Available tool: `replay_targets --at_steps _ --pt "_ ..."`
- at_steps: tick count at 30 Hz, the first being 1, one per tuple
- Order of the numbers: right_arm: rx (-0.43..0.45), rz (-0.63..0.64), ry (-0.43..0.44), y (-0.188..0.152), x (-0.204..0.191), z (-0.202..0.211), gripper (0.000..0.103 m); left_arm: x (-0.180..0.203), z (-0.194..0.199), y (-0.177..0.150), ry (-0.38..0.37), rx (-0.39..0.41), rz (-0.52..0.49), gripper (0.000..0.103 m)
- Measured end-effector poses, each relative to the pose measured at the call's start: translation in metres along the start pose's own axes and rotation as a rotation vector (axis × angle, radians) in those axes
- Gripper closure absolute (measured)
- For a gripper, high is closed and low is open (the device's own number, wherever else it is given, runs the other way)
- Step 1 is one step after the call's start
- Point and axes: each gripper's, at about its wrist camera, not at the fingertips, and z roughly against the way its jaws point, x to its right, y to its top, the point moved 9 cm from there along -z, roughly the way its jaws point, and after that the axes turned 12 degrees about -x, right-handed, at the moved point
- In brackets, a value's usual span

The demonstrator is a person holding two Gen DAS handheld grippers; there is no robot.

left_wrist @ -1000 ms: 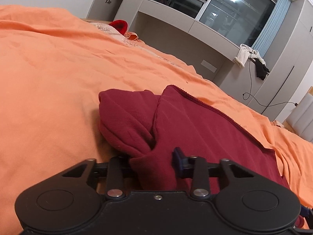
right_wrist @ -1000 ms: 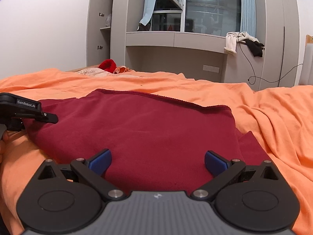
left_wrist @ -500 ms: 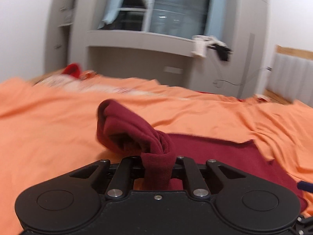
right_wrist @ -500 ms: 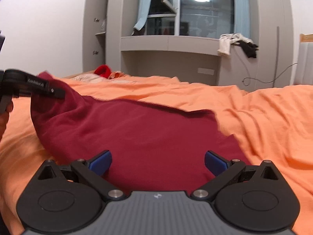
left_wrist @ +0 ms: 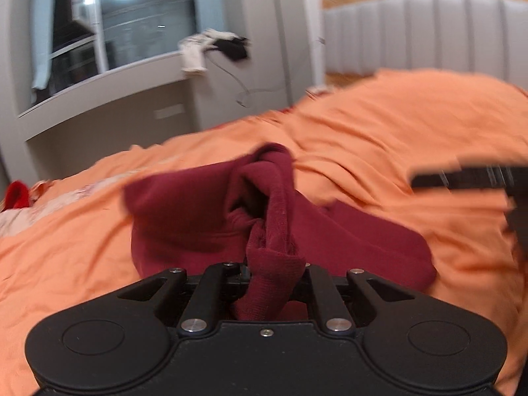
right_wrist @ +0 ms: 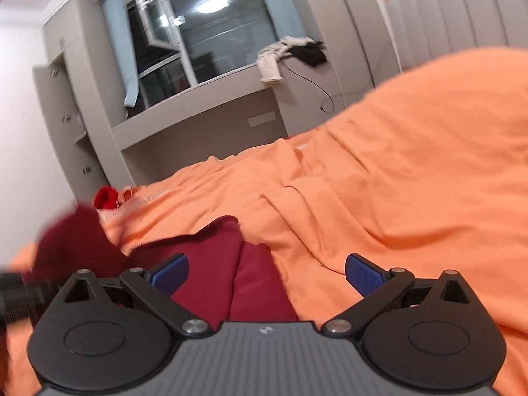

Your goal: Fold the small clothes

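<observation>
Left wrist view: the left gripper (left_wrist: 274, 269) has its jaws pinched together on a bunched fold of the dark red garment (left_wrist: 204, 217), which rises between them in a twisted ridge.
Garment, left wrist view: lifted at the pinched part, with the rest trailing down to the orange bedspread (left_wrist: 379, 138) on both sides of the gripper; a looped fold stands up just beyond the jaws.
Right gripper, left wrist view: a blurred black bar at the right edge, over the bedspread and apart from the garment; it looks like the right gripper (left_wrist: 468, 178), though the blur hides its jaws.
Right wrist view: the right gripper (right_wrist: 266, 272) has its jaws spread wide, both blue pads (right_wrist: 363, 274) showing, and nothing is gripped between them.
Garment, right wrist view: the dark red garment (right_wrist: 211, 264) lies under and ahead of the left pad, with a hemmed edge reaching toward the middle of the bed; the right pad hangs over bare bedspread (right_wrist: 412, 171).
Left edge, right wrist view: a raised, blurred lump of the garment above a black bar, likely the left gripper (right_wrist: 19, 293).
Background: a window (right_wrist: 204, 33) reflecting a ceiling lamp, a grey ledge with pale and black clothes (right_wrist: 290, 52) heaped on it, and a small bright red item (right_wrist: 105, 198) at the far side of the bed.
Head of bed: a padded grey headboard (left_wrist: 429, 33) with a wooden top rail.
</observation>
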Motion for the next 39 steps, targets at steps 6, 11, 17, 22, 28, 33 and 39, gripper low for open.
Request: replay_targets --at_steps 6,11,17,22,28,33,39 --pt "-0.007 -0.013 0.029 0.004 0.006 0.001 0.0 0.026 -0.012 -0.027 0.028 -0.045 -0.089 0.088" --pt "-0.024 0.007 0.058 0.001 -0.009 -0.006 0.0 0.031 -0.009 -0.033 0.009 -0.023 -0.081 0.064" --pt "-0.031 0.019 0.072 0.002 -0.014 -0.016 0.0 0.036 0.002 -0.032 -0.08 0.069 -0.056 0.026" --pt "-0.022 0.038 0.106 0.001 -0.023 -0.027 0.0 0.033 0.01 -0.038 -0.058 0.118 -0.048 0.013" --pt "-0.093 0.1 0.198 -0.002 -0.049 -0.054 0.0 0.016 0.024 -0.041 -0.018 0.146 -0.032 0.007" --pt "-0.17 0.23 0.233 0.001 -0.077 -0.079 0.0 -0.004 0.022 -0.047 0.012 0.132 -0.005 0.002" --pt "-0.222 0.244 0.272 0.002 -0.094 -0.099 0.008 -0.011 0.025 -0.056 0.012 0.134 -0.033 0.002"
